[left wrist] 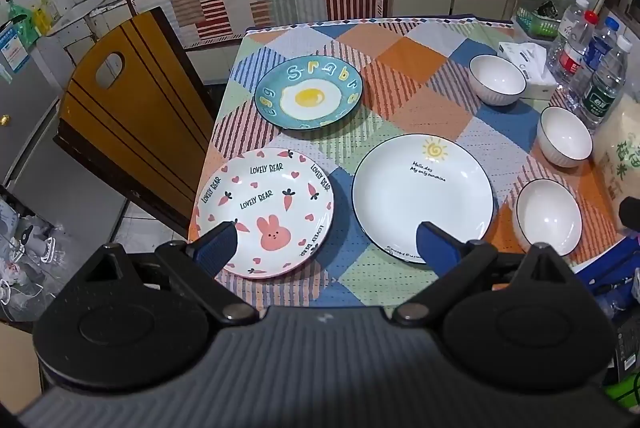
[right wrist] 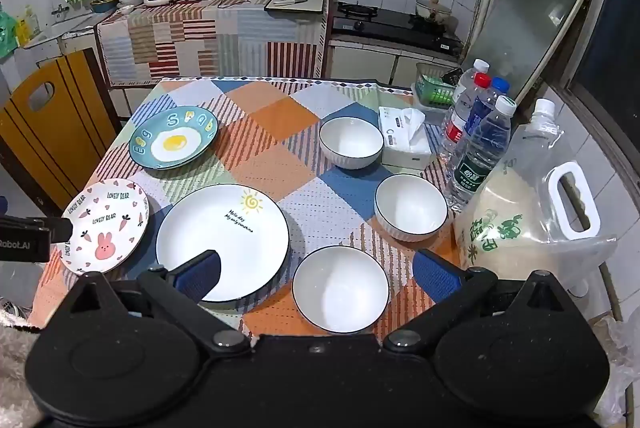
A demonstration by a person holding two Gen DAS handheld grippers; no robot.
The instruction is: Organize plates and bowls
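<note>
Above a kitchen table [right wrist: 256, 108] under a patchwork cloth, my left gripper [left wrist: 324, 248] hangs with jaws spread wide and empty, the pink rabbit plate [left wrist: 264, 208] at its ten o'clock and the white sun plate [left wrist: 424, 188] at its one o'clock. The blue fried-egg plate [left wrist: 308, 92] lies at twelve, beyond both and apart from them. My right gripper [right wrist: 316, 274] is likewise wide open, holding nothing, poised over the nearest white bowl [right wrist: 340, 288]. Two more white bowls [right wrist: 410, 206] [right wrist: 351, 142] stand separately at one and twelve o'clock, beside a tissue box [right wrist: 404, 144], water bottles [right wrist: 480, 148] and a rice jug [right wrist: 532, 212].
</note>
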